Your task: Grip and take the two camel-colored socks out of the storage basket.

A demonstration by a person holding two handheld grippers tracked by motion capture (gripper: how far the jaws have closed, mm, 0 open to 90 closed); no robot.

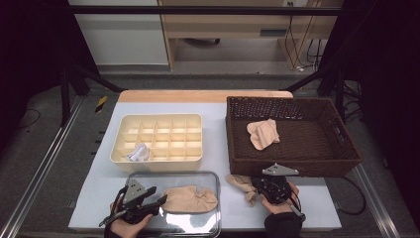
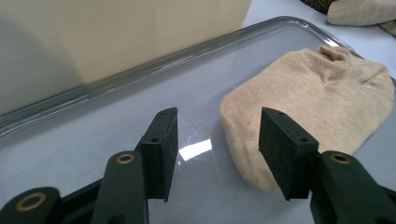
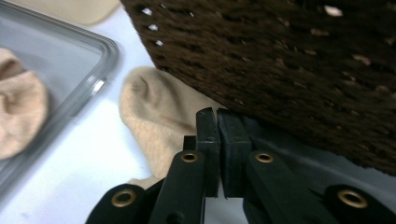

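A beige sock (image 1: 190, 199) (image 2: 317, 102) lies flat in a clear tray (image 1: 173, 176) (image 2: 140, 70) at the table's front. My left gripper (image 1: 161, 201) (image 2: 217, 144) hovers low over the tray, open, its right jaw just at the sock's toe end and the gap between the jaws empty. A second beige sock (image 1: 241, 182) (image 3: 159, 112) lies on the table against the front wall of a dark wicker basket (image 1: 292, 166) (image 3: 289, 60). My right gripper (image 1: 257, 185) (image 3: 217, 114) is just above that sock beside the basket wall, its jaws pressed together with nothing visible between them.
More beige socks (image 1: 262, 133) lie inside the basket. A cream divided organizer (image 1: 157, 117) (image 2: 116, 32) stands behind the tray, with a white bundle (image 1: 137, 153) in a front-left compartment. The tray's corner (image 3: 88, 79) sits left of the right gripper.
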